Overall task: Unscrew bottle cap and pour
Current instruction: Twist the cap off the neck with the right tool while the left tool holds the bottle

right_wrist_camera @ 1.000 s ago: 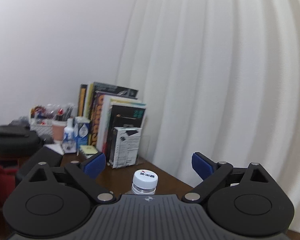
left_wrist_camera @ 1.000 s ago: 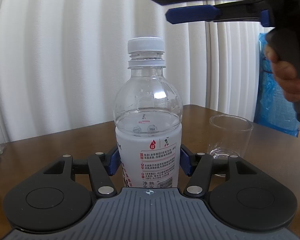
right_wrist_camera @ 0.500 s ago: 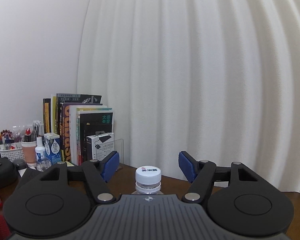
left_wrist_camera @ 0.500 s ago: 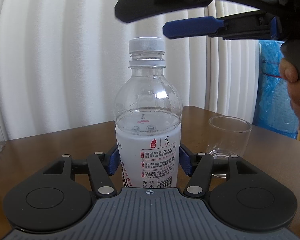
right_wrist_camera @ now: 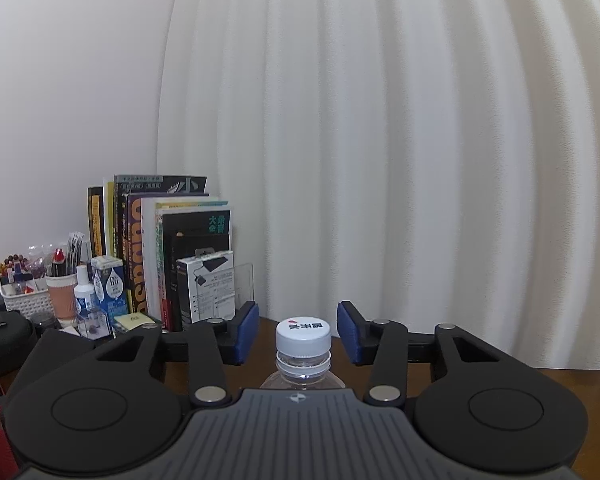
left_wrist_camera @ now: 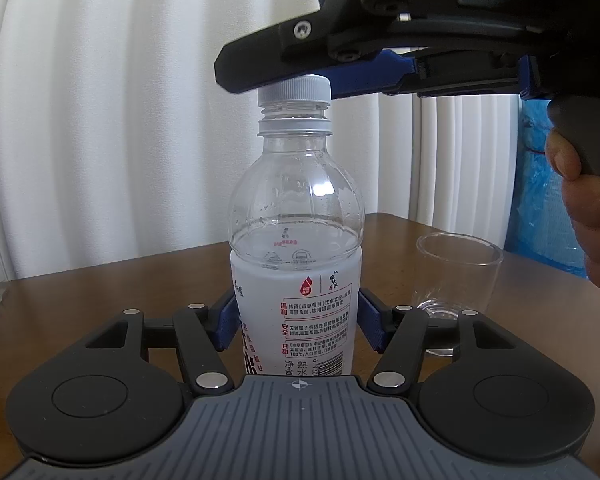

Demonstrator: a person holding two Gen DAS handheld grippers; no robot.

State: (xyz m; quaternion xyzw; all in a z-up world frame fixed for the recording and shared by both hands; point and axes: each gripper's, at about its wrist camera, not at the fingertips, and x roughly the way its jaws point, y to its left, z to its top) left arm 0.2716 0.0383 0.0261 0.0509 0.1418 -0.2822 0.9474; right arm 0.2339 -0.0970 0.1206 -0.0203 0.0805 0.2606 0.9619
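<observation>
A clear water bottle (left_wrist_camera: 296,248) with a white label stands upright on the brown table (left_wrist_camera: 100,296). My left gripper (left_wrist_camera: 298,322) is shut on its labelled body. Its white cap (left_wrist_camera: 295,90) is on the neck. My right gripper (right_wrist_camera: 298,332) is open, level with the cap (right_wrist_camera: 303,338), one blue pad on each side with small gaps. In the left wrist view the right gripper (left_wrist_camera: 360,64) reaches in from the upper right over the cap. An empty clear plastic cup (left_wrist_camera: 458,280) stands to the right of the bottle.
White curtains (right_wrist_camera: 380,140) hang behind the table. Books (right_wrist_camera: 160,248), a white box (right_wrist_camera: 206,288), a small basket of pens (right_wrist_camera: 20,296) and small bottles (right_wrist_camera: 86,296) stand at the table's far left. A blue plastic bag (left_wrist_camera: 548,200) is at the right.
My right gripper has come down and in from above, so the cap now sits between its open pads. The left gripper and bottle have not moved.
</observation>
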